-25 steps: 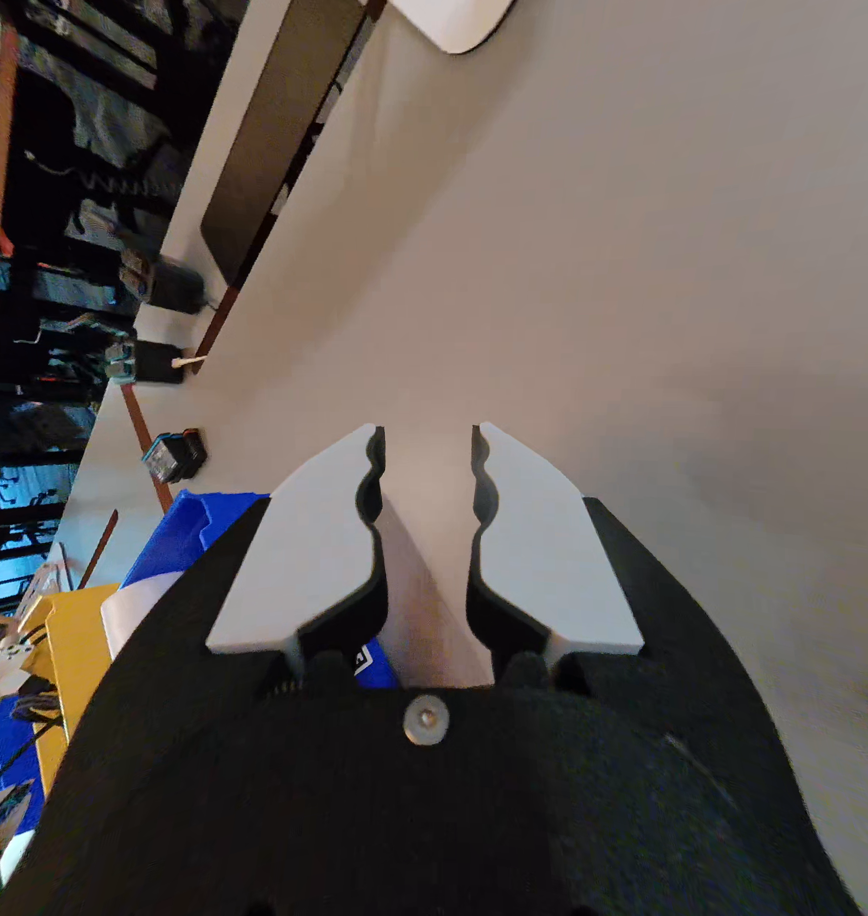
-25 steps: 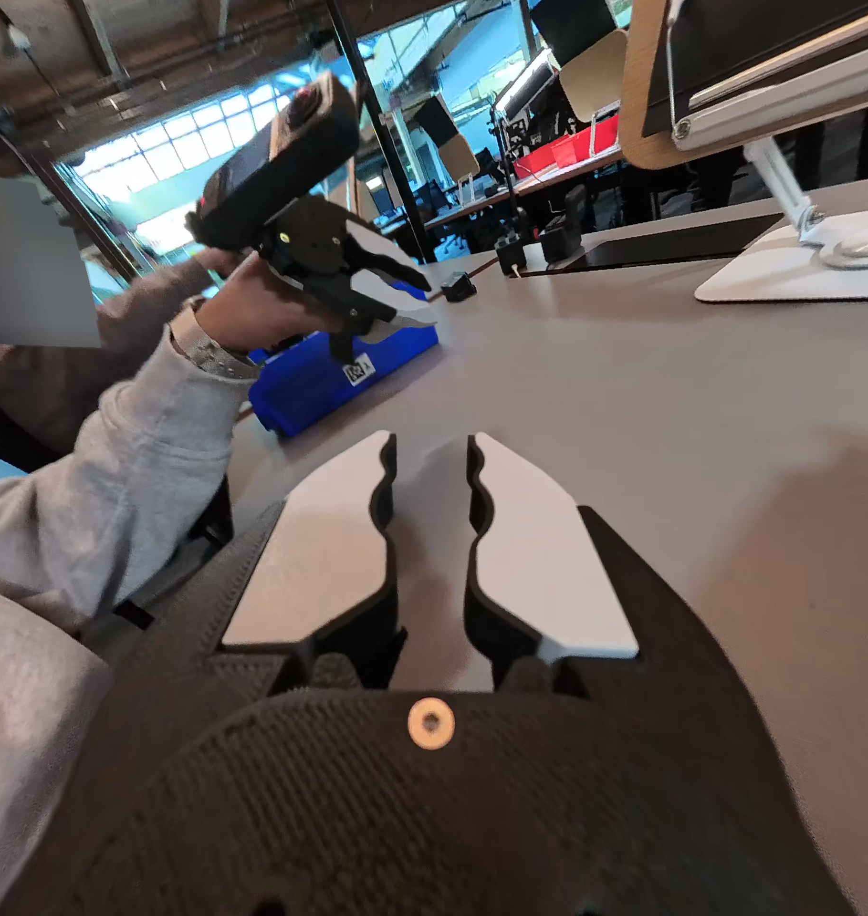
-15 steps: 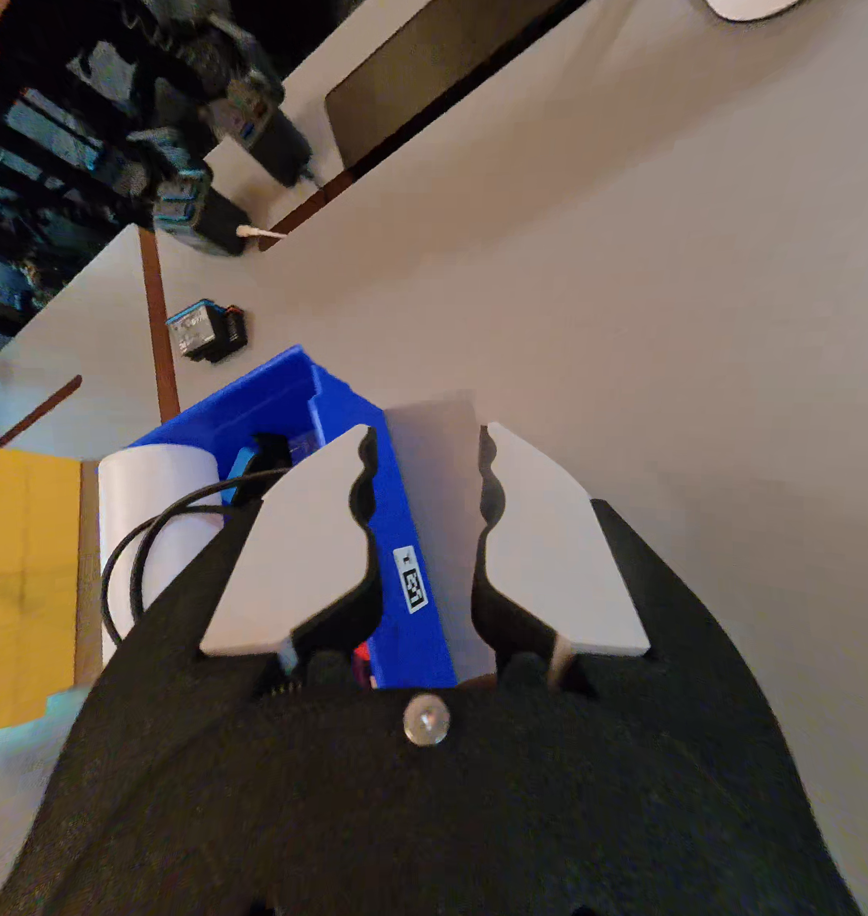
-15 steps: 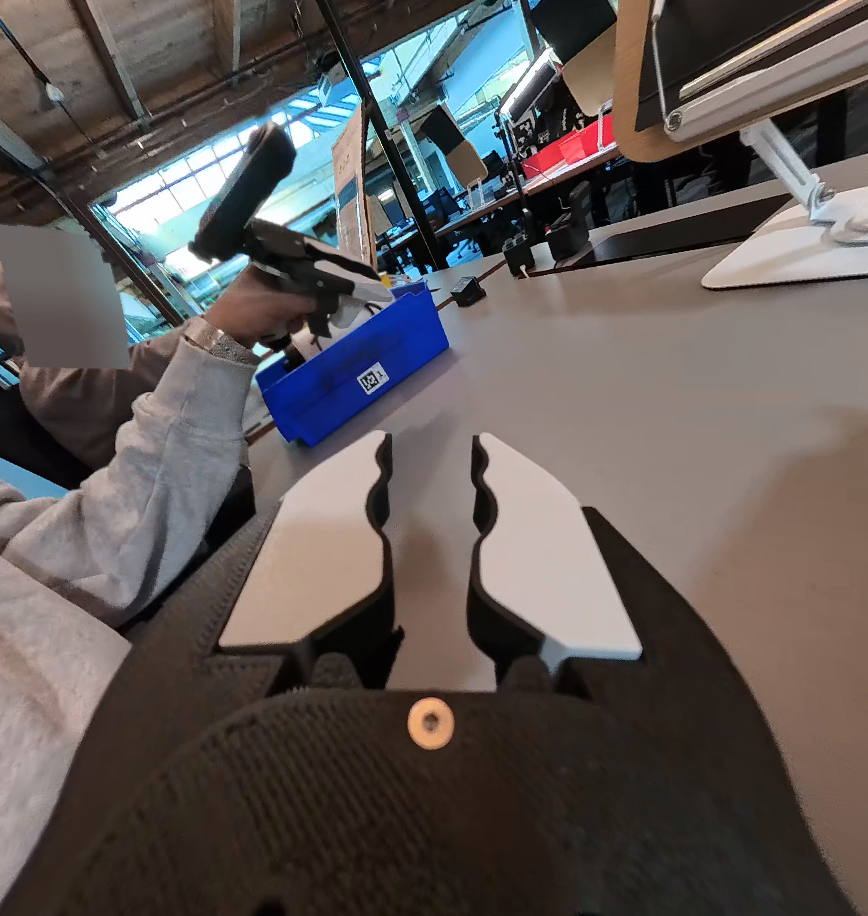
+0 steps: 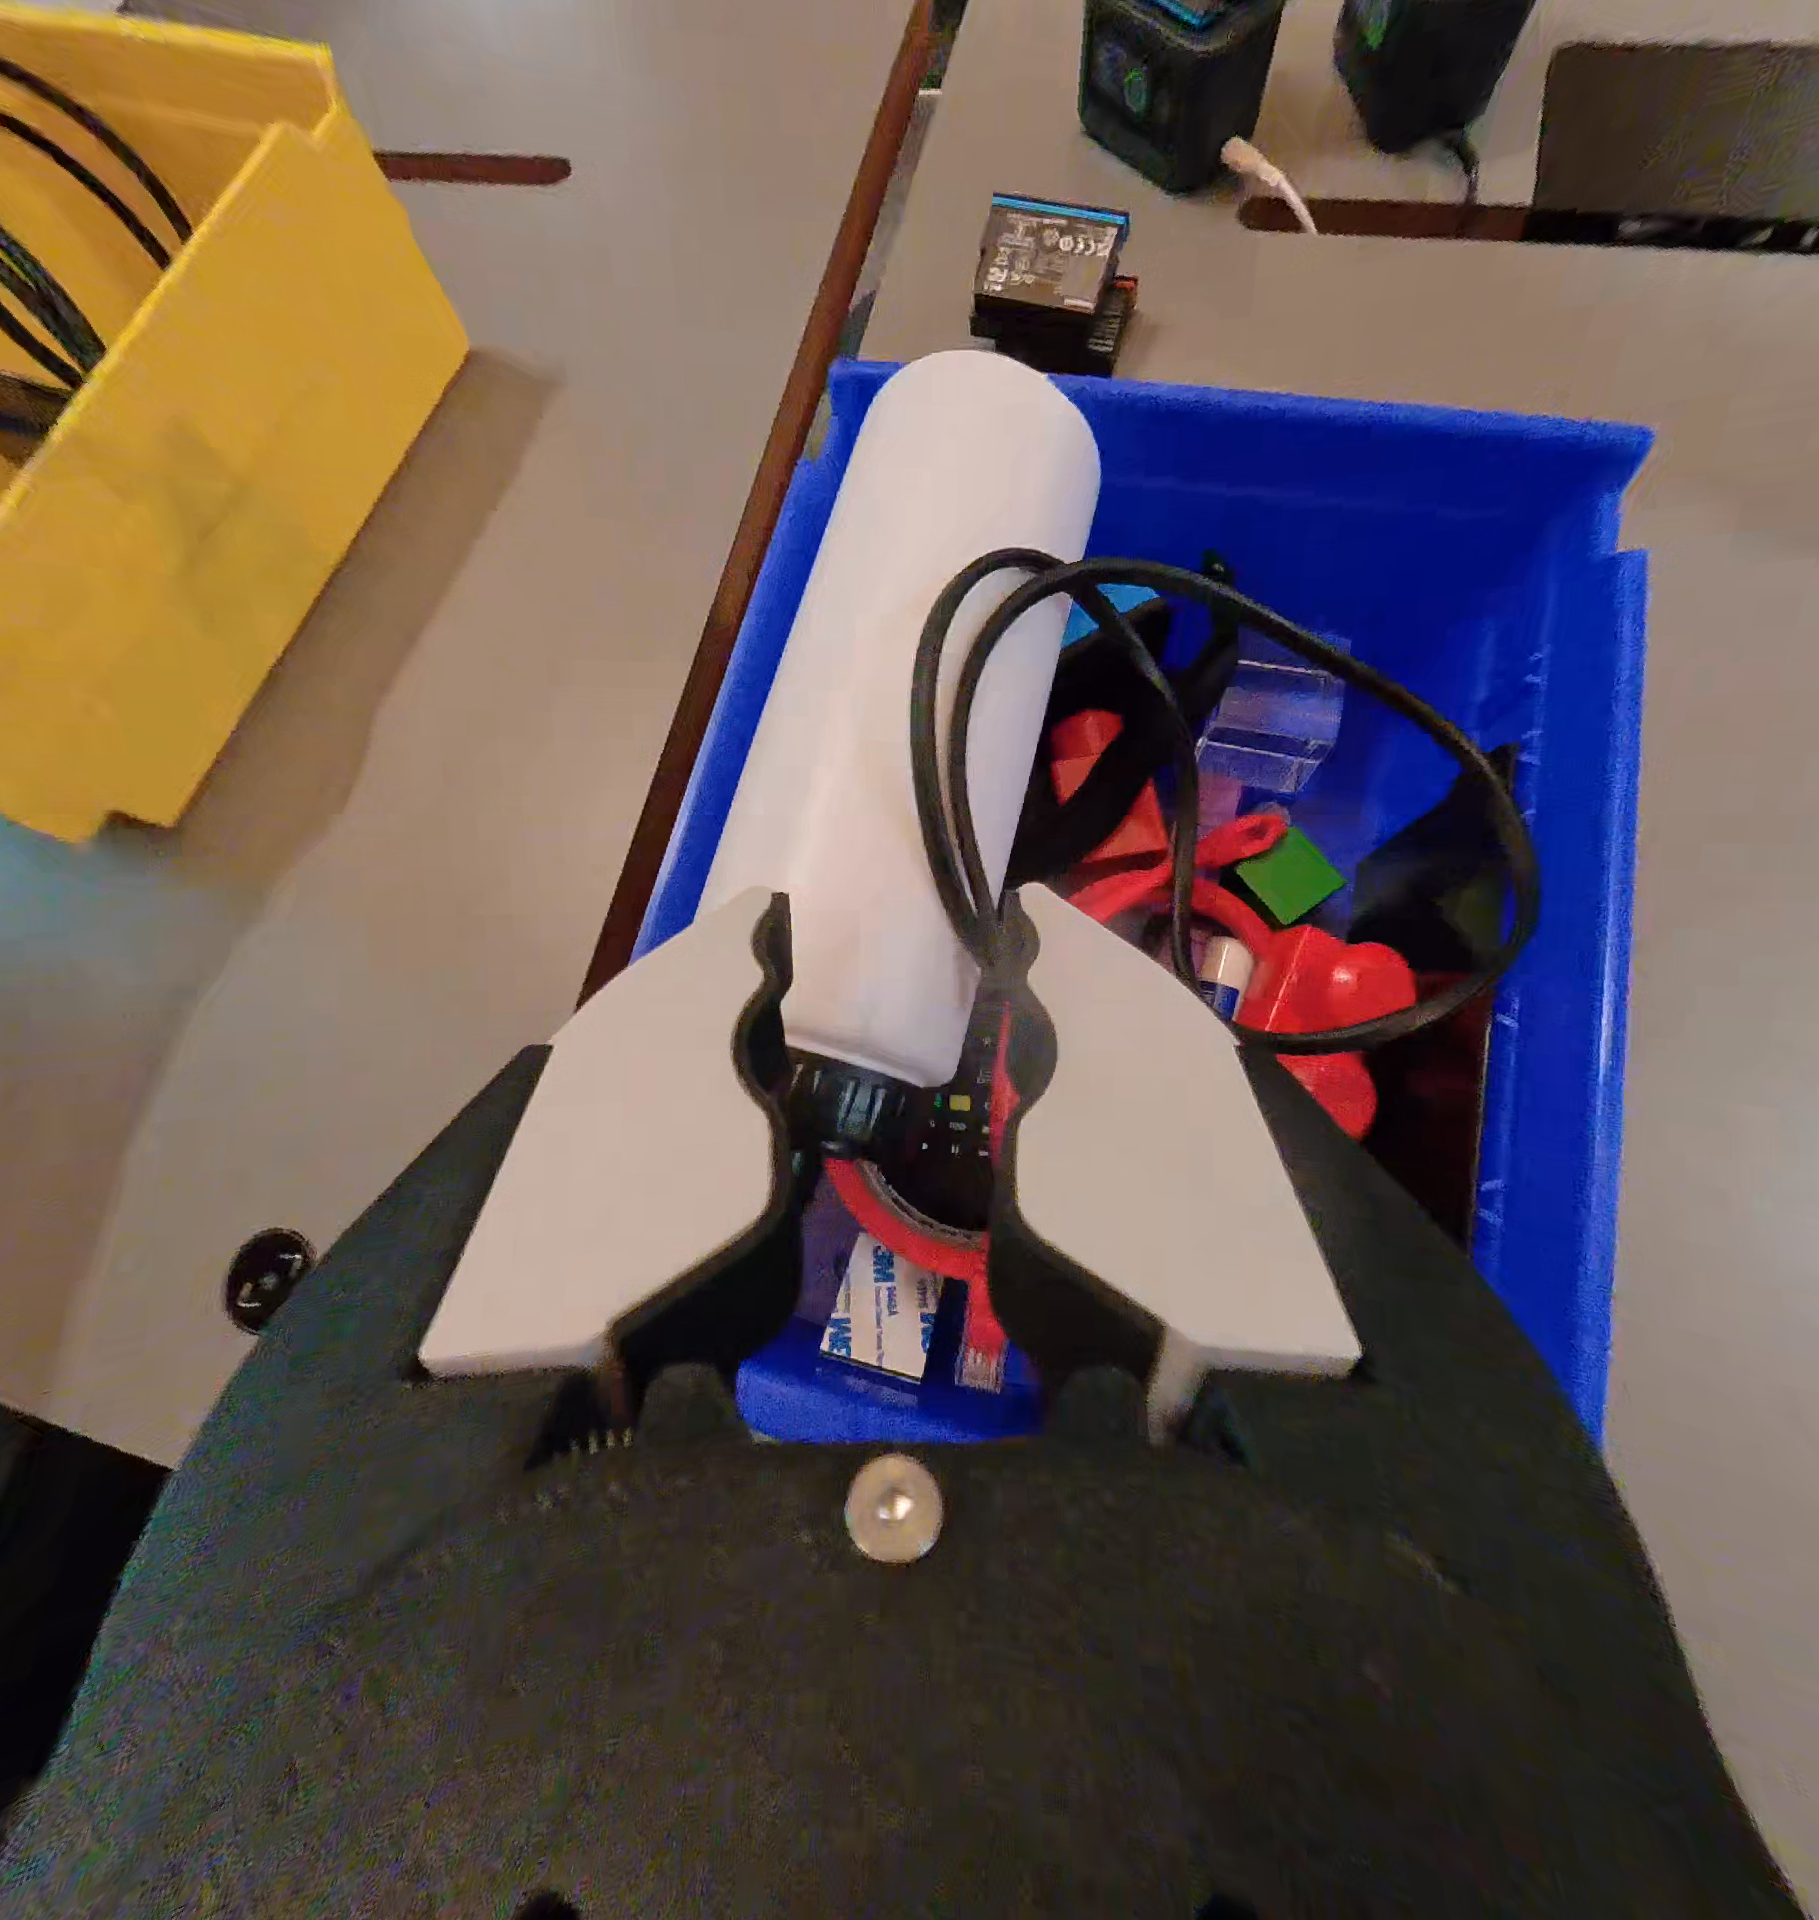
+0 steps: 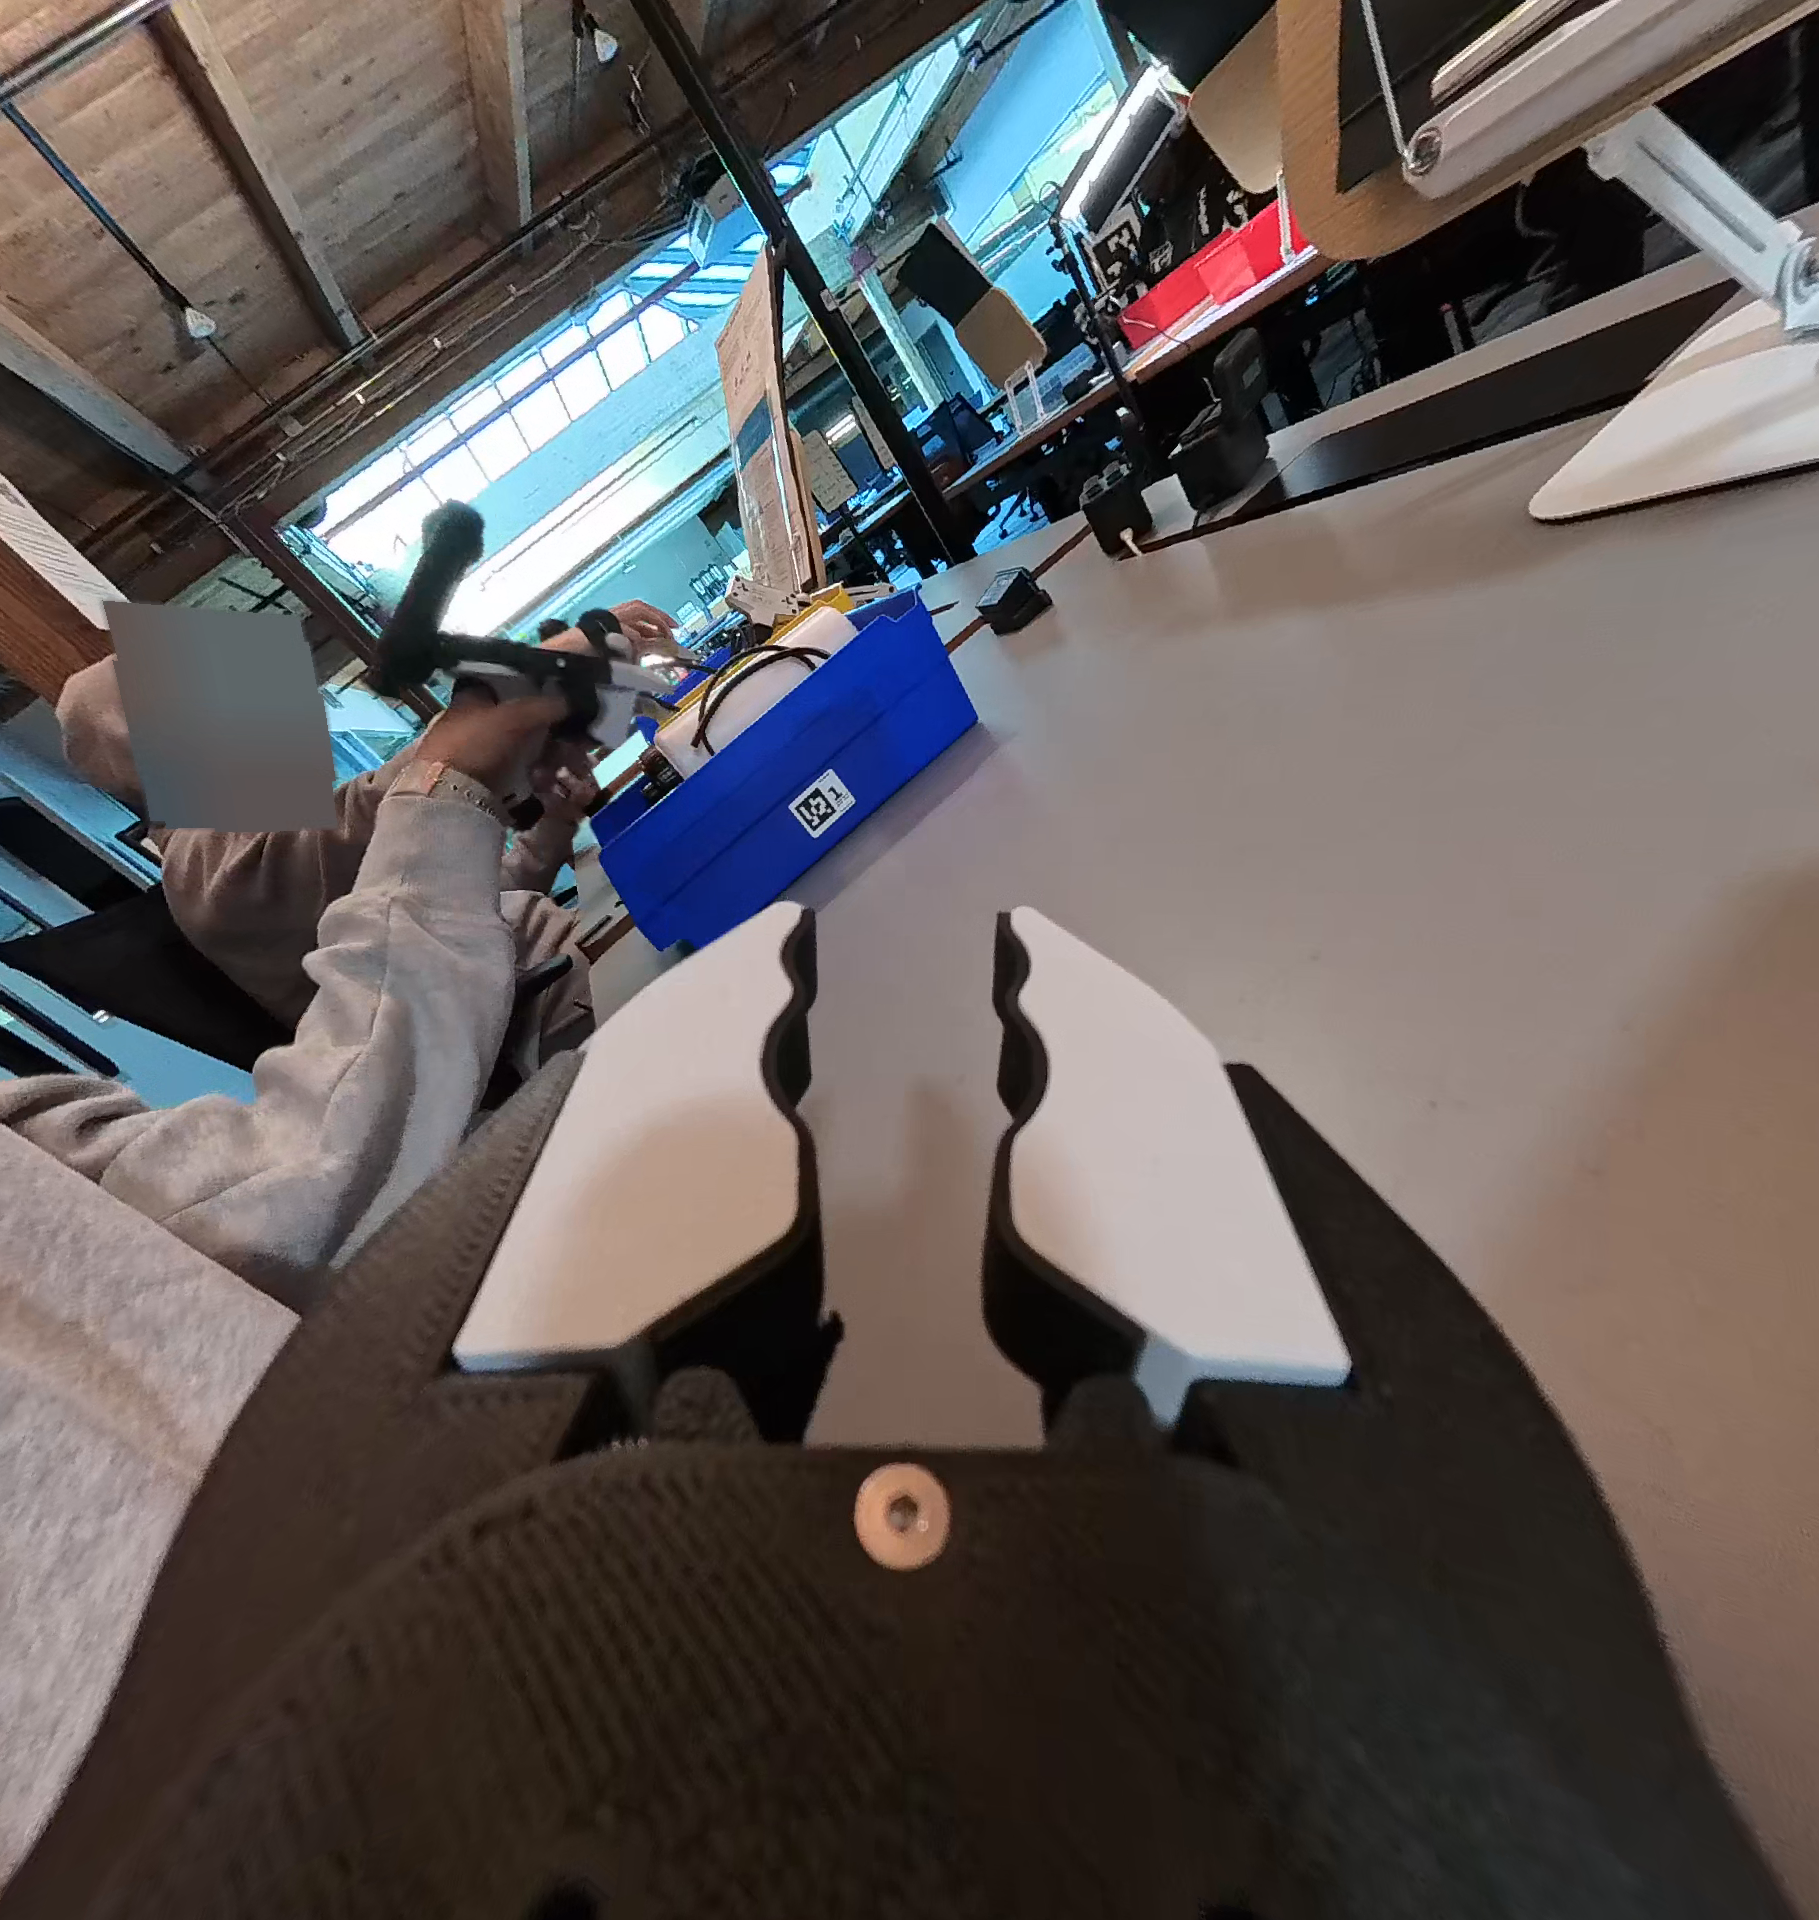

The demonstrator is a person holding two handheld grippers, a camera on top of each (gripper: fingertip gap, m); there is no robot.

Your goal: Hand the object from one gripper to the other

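Observation:
A blue bin (image 5: 1549, 540) on the grey table holds a white cylinder bottle (image 5: 915, 707) with a black cap, a looped black cable (image 5: 1175, 582), red plastic parts (image 5: 1320, 987), a green block (image 5: 1289, 878) and a red tape roll (image 5: 884, 1221). My left gripper (image 5: 894, 914) is open and empty, hovering over the bin's near end with the bottle's lower part seen between its fingers. My right gripper (image 6: 900, 925) is open and empty, low over the bare table. The bin (image 6: 780, 790) and the left gripper (image 6: 614, 675) show far off to the left there.
A yellow bin (image 5: 188, 468) with black cables stands left of the blue bin. A black battery pack (image 5: 1056, 260) and chargers (image 5: 1165, 94) lie beyond it. A white monitor base (image 6: 1715, 436) stands at the far right. A person's grey sleeve (image 6: 292, 1091) fills the left. There is about 55 cm between the tips of the two grippers.
My left gripper has swung from facing the bare table to pointing down over the blue bin and its contents. My right gripper has stayed low over the table, open.

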